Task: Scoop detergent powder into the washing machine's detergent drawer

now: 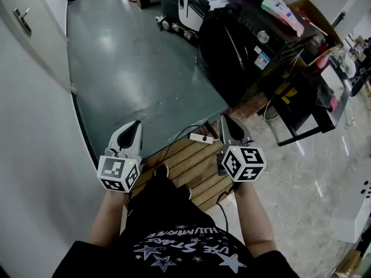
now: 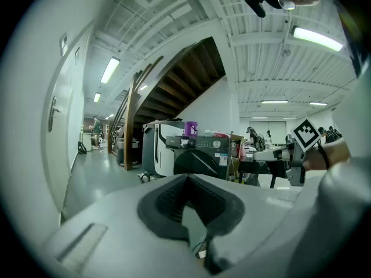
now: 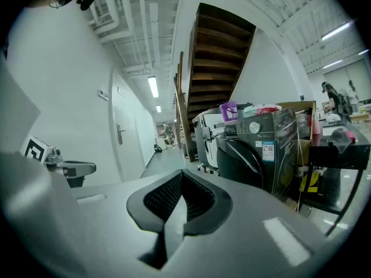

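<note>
The washing machine [image 1: 243,57] is a dark, glossy front-loader with a round door and a silver knob [image 3: 254,127] on its panel; it stands well ahead of both grippers, across the floor [image 1: 133,57]; a blue-and-white sticker [image 3: 268,151] sits on its front, the print too small to read; the detergent drawer cannot be made out at this size; a purple container [image 3: 229,110] stands on top of it, with no label legible.

The left gripper [image 1: 133,130] has its jaws closed together with nothing between them; its own view shows the ribbed black pads meeting at the tips; the right gripper [image 1: 227,126] is the same, jaws pressed shut and empty; both have smooth pale grey bodies and are held out side by side, tilted slightly down.

Each carries a white cube of black square markers, the left cube [image 1: 117,172] and the right cube [image 1: 243,162]; the patterns are codes, not letters.

The person's black shirt [image 1: 174,242] bears white stars and lettering, seen upside down and not fully legible; a slatted wooden platform [image 1: 197,167] lies below the grippers; the floor is smooth grey-green with a sheen; a pale door [image 1: 23,19] with a lever handle is at the left; a dark wooden staircase [image 3: 211,57] rises behind the machine.
</note>
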A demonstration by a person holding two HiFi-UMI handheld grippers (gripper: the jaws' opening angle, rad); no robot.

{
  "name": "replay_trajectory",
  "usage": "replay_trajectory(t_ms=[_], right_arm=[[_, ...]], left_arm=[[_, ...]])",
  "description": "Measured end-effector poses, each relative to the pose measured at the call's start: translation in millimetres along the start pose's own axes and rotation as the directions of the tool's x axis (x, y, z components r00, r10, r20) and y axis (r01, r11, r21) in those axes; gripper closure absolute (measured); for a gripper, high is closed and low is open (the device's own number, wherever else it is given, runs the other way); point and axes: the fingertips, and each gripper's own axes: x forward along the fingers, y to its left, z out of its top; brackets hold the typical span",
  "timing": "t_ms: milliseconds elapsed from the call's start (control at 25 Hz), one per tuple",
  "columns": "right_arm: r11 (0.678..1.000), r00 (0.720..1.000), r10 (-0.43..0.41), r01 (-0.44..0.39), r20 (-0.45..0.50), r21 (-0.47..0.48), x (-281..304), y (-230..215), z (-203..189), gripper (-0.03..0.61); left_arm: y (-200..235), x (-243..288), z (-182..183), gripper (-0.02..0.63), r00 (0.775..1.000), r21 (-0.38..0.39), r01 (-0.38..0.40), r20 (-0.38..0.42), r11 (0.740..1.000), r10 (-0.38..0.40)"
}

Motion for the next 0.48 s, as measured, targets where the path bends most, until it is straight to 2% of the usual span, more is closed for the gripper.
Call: replay_trajectory(t_ms=[160,480], right_arm=[[1.000,1.000,-0.001,0.001,0.002,0.010,-7.6,-0.8,-0.1,0.552],[1.000,1.000,-0.002,0.002,0.006,0.015,-6.8,-4.8,-0.4,0.552]], left_arm=[[-4.7,-3.2,-1.0,0.614,1.000,-0.024,-0.012,-0.003,1.000,0.012],[-13.4,3.2,-0.5,0.614,1.000,-0.024,0.006,-0.005,1.000,-0.006]])
